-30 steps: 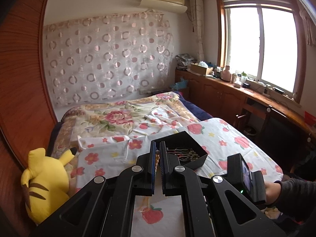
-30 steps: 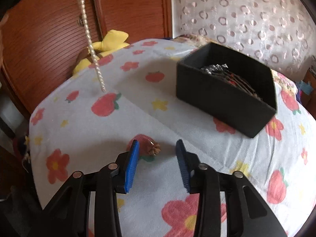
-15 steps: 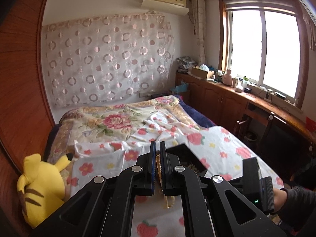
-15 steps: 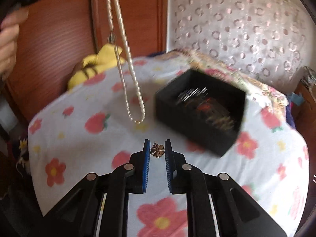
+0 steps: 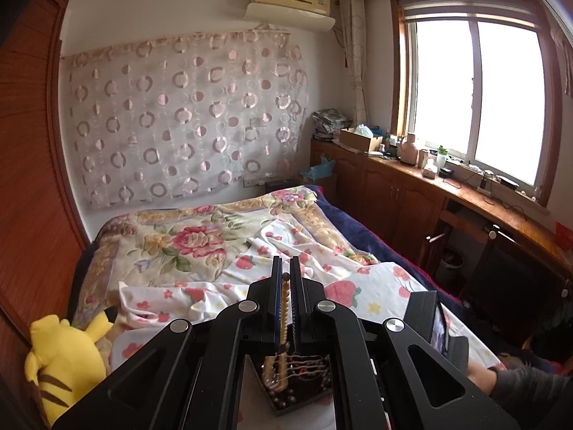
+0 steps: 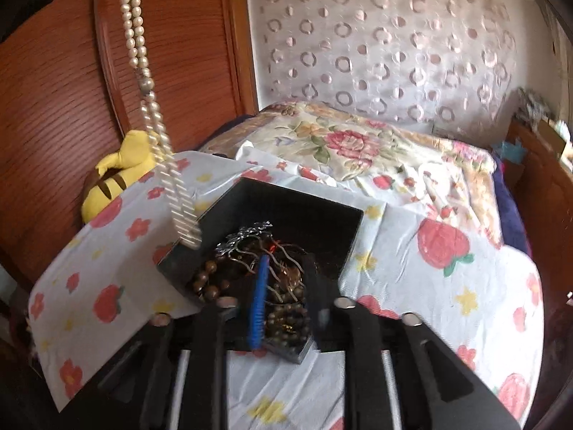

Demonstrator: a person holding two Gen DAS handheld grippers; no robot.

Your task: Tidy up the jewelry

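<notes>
A bedroom with a bed (image 5: 200, 247) under a floral quilt forms the setting, and near its foot a sheet printed with strawberries and flowers (image 6: 447, 251) carries the work. On that sheet sits the black jewelry box (image 6: 297, 215), open-topped and already crowded with dark bead strands, silver wire pieces and a small ornament. The pearl necklace (image 6: 141, 57) hangs doubled from the left gripper (image 5: 285, 279), whose jaws are pinched tight on the strand, and its lower loop dangles right at the box's near-left rim rather than over the middle. The risk, as I judge it, is that the loop catches on that rim or spills onto the sheet if it is let go now; it could also tangle with the wire pieces inside. The right gripper (image 6: 286, 286) hovers low over the box with its jaws apart, blurred by motion, and I cannot see anything between them; it could snag a bead strand and drag the box, which rests on soft bedding and may tip. Outward from the bed, a yellow plush toy (image 5: 64, 362) lies by the wooden wardrobe (image 6: 53, 107), a circle-patterned curtain (image 5: 186, 122) covers the far wall below an air conditioner (image 5: 290, 3), and a window (image 5: 476, 100) lights a cluttered wooden counter (image 5: 465, 193).
</notes>
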